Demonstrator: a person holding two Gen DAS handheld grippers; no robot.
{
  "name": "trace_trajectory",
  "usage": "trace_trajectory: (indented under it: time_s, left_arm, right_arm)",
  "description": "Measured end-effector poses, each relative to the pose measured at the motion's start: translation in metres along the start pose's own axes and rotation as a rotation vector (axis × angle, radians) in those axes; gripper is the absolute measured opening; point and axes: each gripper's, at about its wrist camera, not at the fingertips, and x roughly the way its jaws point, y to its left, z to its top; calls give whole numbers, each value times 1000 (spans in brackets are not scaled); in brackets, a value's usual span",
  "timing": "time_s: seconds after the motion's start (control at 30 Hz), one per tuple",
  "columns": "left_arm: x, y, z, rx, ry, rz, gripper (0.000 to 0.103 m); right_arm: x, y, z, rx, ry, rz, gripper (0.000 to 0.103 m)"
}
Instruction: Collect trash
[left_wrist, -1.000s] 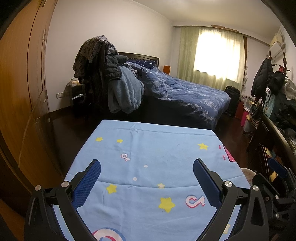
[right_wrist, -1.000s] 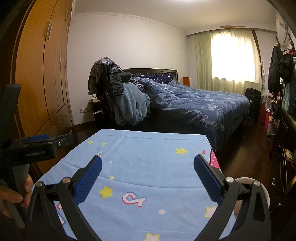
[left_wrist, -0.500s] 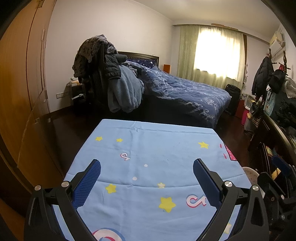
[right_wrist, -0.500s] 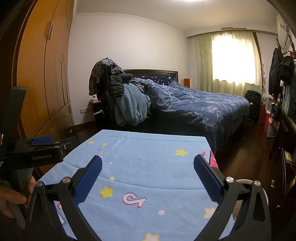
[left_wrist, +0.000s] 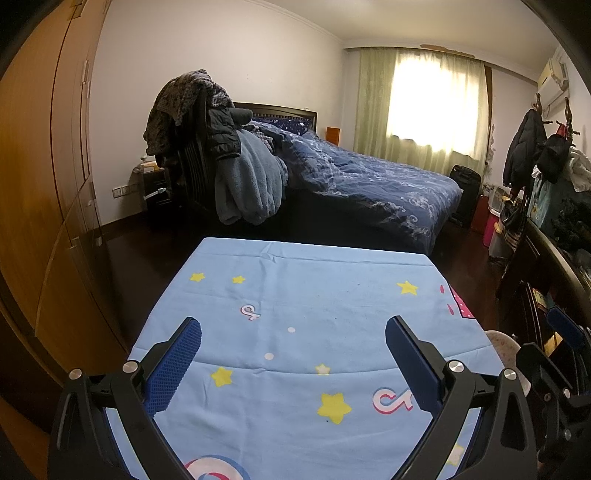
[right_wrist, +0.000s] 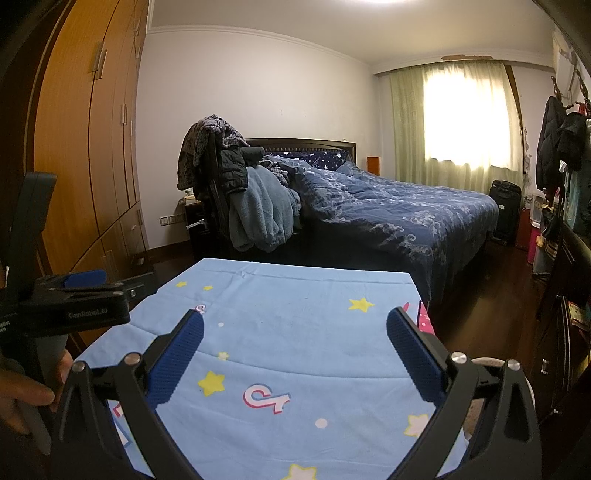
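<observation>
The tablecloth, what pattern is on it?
The tablecloth is light blue with yellow stars, white dots and pink-edged curly shapes; clearest in the left wrist view.

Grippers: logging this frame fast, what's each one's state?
Left hand-held gripper: open, holding nothing.
Right hand-held gripper: open, holding nothing.

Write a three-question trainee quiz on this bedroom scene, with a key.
1. True or false: the left gripper is shut on a piece of trash.
2. What covers the table under both grippers? A) light blue cloth with yellow stars B) plain white sheet C) bare wood
3. Fill in: the grey-blue fleece garment hangs over a dark ____.

Key: 1 false, it is open and empty, as is the right gripper. 2 A, the light blue cloth with yellow stars. 3 chair.
</observation>
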Motion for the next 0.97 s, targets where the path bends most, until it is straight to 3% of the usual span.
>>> trace_trajectory:
  time_s: [0.57,0.97]
  left_arm:
    - [2,-2,-1,40,-21,14,99]
    - [4,3,-2,5,5,28,99]
  right_arm:
    - [0,1,1,-1,0,0,100]
    - [0,0,0,-3,2,-1,100]
